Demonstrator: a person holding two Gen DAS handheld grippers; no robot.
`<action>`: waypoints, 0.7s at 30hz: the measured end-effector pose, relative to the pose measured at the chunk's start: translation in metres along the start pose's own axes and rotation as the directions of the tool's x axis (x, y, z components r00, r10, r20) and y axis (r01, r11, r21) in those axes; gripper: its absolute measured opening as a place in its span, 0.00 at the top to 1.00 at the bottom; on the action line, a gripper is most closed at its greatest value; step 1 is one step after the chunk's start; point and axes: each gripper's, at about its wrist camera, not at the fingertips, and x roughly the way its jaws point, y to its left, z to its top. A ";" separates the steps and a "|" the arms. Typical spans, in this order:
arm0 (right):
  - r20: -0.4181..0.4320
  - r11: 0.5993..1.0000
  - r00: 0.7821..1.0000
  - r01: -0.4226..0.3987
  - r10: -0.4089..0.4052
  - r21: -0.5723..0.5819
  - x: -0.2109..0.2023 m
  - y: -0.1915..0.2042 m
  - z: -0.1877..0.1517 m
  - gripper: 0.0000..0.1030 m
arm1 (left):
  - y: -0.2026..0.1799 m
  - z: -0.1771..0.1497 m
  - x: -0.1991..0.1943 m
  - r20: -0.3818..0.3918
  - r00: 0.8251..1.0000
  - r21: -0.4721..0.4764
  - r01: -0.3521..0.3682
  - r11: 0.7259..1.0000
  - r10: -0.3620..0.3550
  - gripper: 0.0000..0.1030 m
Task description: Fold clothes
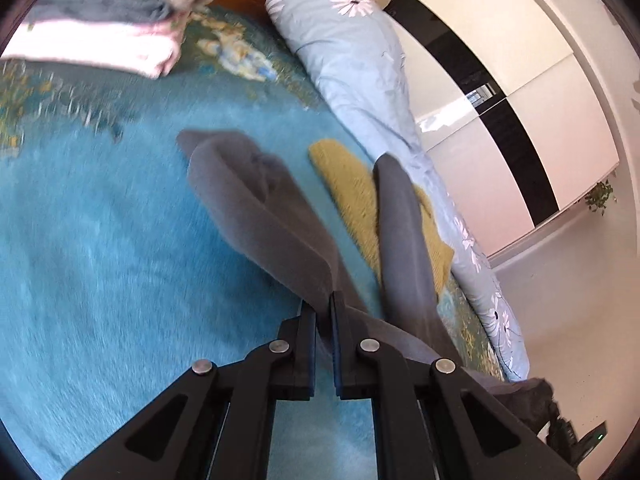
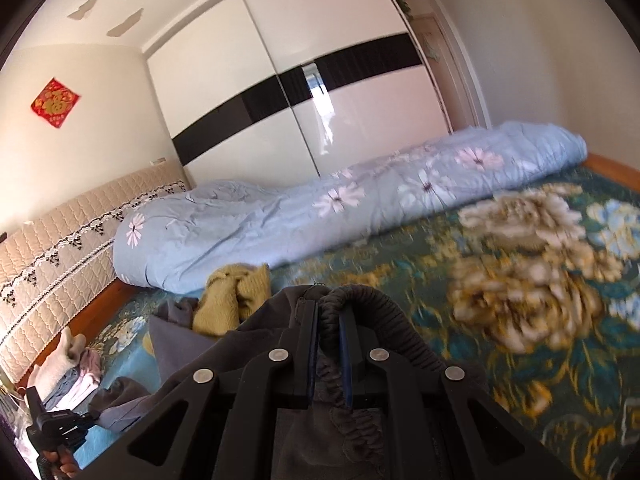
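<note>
Dark grey trousers (image 1: pixel 256 200) stretch from my left gripper (image 1: pixel 324 300) out over the blue blanket (image 1: pixel 100 240). That gripper is shut on a fold of the grey cloth, and two leg parts run away from it. A second leg (image 1: pixel 404 240) lies across a mustard knit garment (image 1: pixel 348 188). My right gripper (image 2: pixel 329 308) is shut on the ribbed elastic waistband (image 2: pixel 384 312) of the same grey trousers (image 2: pixel 256 336), which drape over its fingers. The mustard knit garment (image 2: pixel 236 292) lies crumpled just beyond it.
A rolled light-blue floral duvet (image 2: pixel 320 208) lies along the bed's far side. A stack of folded clothes (image 1: pixel 100 36) sits near the quilted headboard (image 2: pixel 52 248). A white wardrobe (image 2: pixel 320 80) stands behind. A hand (image 2: pixel 60 464) shows at the lower left.
</note>
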 end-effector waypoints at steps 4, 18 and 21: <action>0.086 0.995 0.996 0.030 -0.022 -0.090 0.008 0.032 0.036 0.90 | -0.004 0.006 -0.020 0.078 0.996 0.030 0.041 0.999 -0.043 0.94; -0.114 0.987 0.985 0.137 -0.128 0.079 -0.034 -0.040 -0.063 0.87 | 0.035 -0.032 -0.009 -0.032 0.998 0.031 0.050 0.998 -0.049 0.94; -0.115 0.979 0.983 0.160 -0.146 0.127 -0.051 -0.048 -0.061 0.84 | 0.040 -0.033 -0.007 -0.051 0.997 0.009 0.055 0.998 -0.055 0.94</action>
